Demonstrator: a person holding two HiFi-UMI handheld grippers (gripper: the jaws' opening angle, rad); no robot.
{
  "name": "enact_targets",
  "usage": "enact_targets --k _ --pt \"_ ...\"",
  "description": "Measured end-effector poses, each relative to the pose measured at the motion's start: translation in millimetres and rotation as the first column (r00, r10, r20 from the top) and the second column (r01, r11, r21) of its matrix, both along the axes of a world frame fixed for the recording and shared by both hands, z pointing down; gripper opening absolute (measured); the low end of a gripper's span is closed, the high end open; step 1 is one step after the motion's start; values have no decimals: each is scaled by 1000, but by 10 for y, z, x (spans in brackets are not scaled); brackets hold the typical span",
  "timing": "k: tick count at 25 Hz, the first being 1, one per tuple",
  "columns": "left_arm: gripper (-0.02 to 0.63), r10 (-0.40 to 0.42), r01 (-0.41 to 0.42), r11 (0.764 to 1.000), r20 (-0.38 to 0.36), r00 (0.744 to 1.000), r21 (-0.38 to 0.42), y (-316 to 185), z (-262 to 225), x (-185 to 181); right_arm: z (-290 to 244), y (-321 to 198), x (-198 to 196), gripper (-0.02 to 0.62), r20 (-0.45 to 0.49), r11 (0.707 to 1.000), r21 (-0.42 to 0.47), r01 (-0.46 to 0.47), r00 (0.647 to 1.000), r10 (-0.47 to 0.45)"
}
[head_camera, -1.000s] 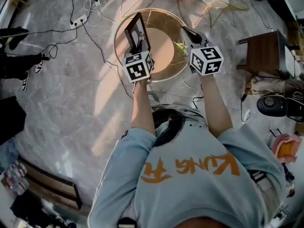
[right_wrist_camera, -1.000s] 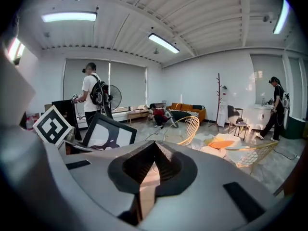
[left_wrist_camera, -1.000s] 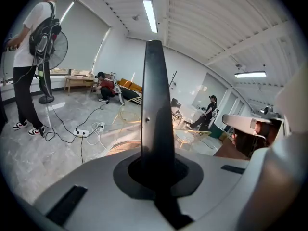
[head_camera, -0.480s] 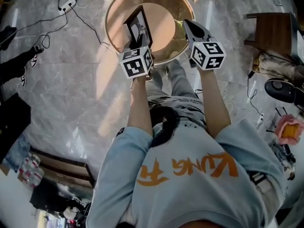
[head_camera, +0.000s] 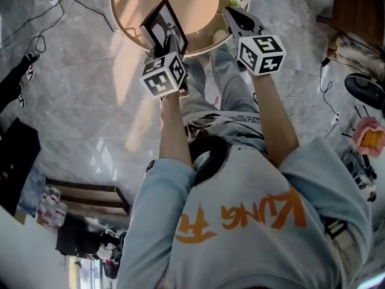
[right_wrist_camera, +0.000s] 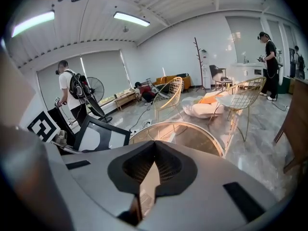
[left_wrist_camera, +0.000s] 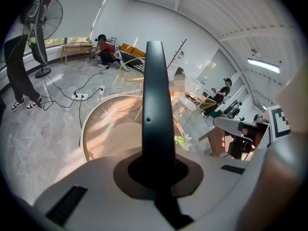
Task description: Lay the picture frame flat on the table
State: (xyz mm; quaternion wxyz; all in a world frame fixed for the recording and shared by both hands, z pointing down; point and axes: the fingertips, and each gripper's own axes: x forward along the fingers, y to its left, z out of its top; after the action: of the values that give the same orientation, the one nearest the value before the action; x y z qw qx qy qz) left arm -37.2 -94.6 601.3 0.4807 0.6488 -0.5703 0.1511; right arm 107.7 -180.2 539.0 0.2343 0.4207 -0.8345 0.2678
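My left gripper (head_camera: 173, 46), jaws clamped on picture frame (head_camera: 161, 24), holds it upright above near rim of surface (head_camera: 195, 5); right gripper (head_camera: 234, 20) jaws closed, empty; land bottom edge first, tip gently.

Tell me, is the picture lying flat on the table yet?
Not yet. Done: the left gripper has the picture frame clamped by its edge. In hand: it hangs tilted over the round table. Left: lay it flat and let go. The right gripper is shut, empty.
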Motion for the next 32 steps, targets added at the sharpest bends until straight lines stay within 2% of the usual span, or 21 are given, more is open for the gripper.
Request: enact_targets --k 5,13,23,28,32 --pt "28 30 -31 999 -8 1000 -34 157 358 171 441 226 90 -2 -10 999 -53 6 1000 -7" --pt "28 52 -54 997 -26 998 -50 262 924 247 1158 497 101 -2 -30 991 -129 33 999 -37" --pt "28 43 -44 999 -77 996 -20 207 1388 289 1844 534 182 -2 -31 985 -169 36 999 -42" --pt "28 18 -17 1000 -157 987 13 41 1457 321 2008 462 98 -2 -11 985 -167 44 999 -47" --pt "28 27 -24 1000 -172 985 16 -46 1556 302 2136 416 16 -2 -4 984 -170 50 999 -52"
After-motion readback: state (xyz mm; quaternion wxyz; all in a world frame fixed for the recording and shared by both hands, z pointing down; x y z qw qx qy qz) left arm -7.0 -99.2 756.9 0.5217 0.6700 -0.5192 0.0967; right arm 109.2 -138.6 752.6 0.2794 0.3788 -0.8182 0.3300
